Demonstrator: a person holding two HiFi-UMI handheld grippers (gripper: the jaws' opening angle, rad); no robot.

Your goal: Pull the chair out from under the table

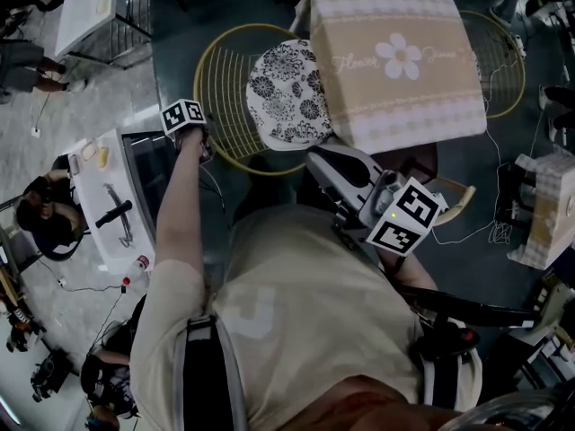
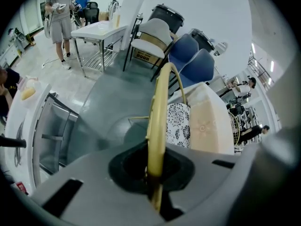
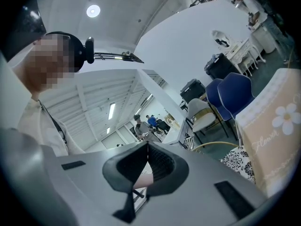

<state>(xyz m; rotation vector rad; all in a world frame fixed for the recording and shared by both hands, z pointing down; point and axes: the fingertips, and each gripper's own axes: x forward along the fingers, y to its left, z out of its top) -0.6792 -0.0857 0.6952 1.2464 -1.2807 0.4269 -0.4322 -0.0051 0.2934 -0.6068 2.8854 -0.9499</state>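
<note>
The chair has a gold wire back and a black-and-white floral cushion, and its seat reaches under the table's beige flower-print cloth. My left gripper is shut on the gold rim at the chair's left side. In the left gripper view the rim runs up from between the jaws of that gripper. My right gripper hovers near my chest, just in front of the table edge. It is shut with nothing in it. The right gripper view shows that gripper touching nothing, with the cloth at the right.
A second gold wire chair stands at the table's far right. A white bench with tools is close on the left, with seated people beside it. Boxes and a cable lie at the right. Blue chairs stand beyond.
</note>
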